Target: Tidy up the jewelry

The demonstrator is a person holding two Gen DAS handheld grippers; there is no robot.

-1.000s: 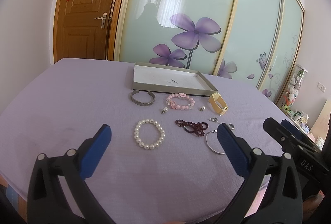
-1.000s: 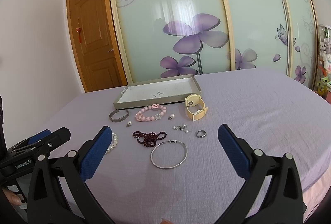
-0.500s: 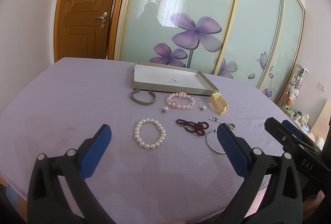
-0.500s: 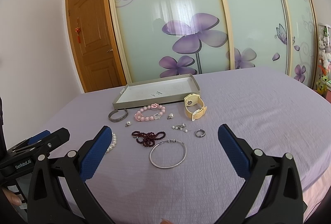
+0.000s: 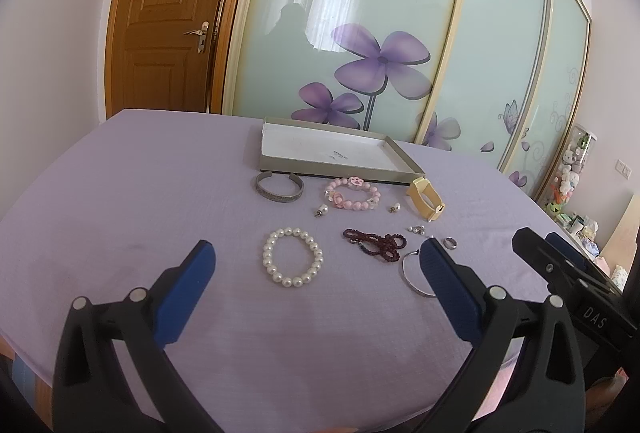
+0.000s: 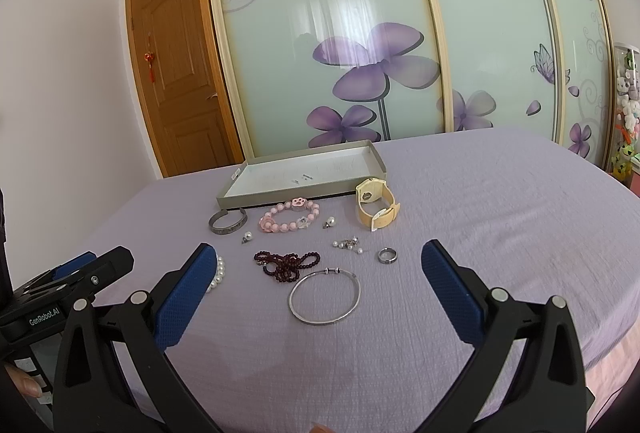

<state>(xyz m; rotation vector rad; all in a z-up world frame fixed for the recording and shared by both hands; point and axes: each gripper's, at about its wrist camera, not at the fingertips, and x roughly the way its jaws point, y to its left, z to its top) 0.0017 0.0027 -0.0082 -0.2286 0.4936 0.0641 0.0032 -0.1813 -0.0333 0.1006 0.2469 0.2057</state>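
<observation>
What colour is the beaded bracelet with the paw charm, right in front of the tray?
Pink, with a pink paw charm. The beaded bracelet shows best in the right wrist view.

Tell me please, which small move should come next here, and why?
Probably lower the right gripper onto the silver bangle. Both grippers are open and hold nothing, all the jewelry lies on the purple cloth, the tray holds none of it, and the bangle lies nearest, between the right fingers.

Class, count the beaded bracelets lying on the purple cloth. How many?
3: pink bracelet nearest the tray, dark red beads mid-cloth, white pearl bracelet left, half hidden in the right view.
</observation>
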